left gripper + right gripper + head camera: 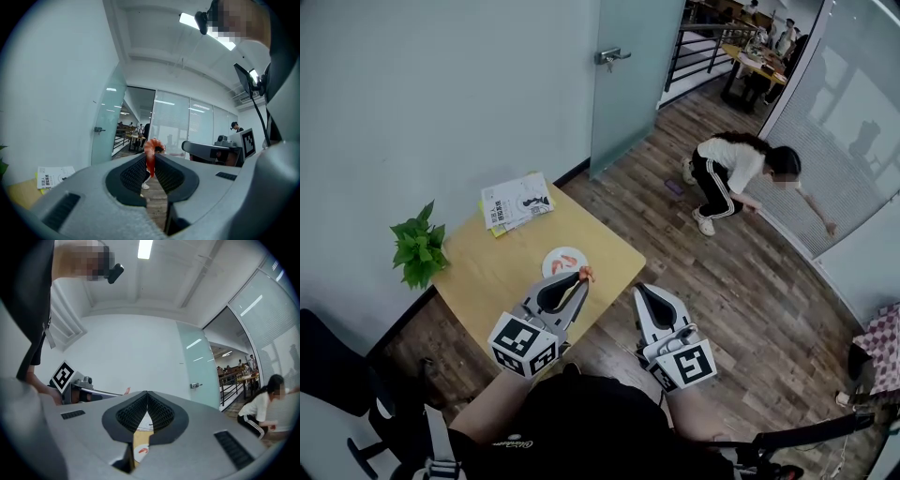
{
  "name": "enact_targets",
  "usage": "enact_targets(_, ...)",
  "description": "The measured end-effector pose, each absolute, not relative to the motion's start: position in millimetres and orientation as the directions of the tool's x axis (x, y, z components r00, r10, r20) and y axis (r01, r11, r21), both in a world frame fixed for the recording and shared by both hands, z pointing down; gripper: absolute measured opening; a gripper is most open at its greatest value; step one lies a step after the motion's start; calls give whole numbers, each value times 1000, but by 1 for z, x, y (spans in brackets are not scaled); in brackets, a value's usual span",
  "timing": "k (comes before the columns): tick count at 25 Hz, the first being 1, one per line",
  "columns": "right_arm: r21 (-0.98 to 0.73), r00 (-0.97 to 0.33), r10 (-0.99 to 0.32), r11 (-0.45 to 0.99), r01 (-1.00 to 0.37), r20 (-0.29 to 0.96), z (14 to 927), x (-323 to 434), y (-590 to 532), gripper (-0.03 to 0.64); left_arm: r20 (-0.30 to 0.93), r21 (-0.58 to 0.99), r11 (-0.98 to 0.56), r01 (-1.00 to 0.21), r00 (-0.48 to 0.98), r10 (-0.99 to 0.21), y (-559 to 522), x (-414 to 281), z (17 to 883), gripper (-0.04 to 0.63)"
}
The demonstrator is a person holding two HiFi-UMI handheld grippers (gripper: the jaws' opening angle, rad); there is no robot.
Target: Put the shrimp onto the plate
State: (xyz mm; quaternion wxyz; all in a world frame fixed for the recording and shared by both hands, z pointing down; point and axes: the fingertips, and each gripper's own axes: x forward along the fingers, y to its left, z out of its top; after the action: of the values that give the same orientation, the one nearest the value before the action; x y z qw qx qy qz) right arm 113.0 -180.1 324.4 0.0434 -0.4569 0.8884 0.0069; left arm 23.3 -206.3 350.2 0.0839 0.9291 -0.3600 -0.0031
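Note:
My left gripper [583,277] is shut on an orange shrimp [586,273], held in the air just right of the white plate [562,262] on the wooden table [506,272]. In the left gripper view the shrimp [150,157] sticks up from between the closed jaw tips. Another shrimp [565,262] lies on the plate, and the right gripper view shows that shrimp [143,450] on the plate [139,453] through the gap under the jaws. My right gripper [643,291] is shut with nothing in it, lifted off the table's near right corner.
A potted green plant [418,247] stands at the table's left corner. A stack of printed leaflets [516,202] lies at the far corner. A person [733,176] crouches on the wood floor to the right, near a glass door [628,75].

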Motion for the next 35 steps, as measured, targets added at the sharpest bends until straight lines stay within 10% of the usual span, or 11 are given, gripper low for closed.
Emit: enact_targets(35,-191,-722,-674,696,-692,158,434,45,-239,3,275,328,-555,-764,640,-718,-239,-19,462,57)
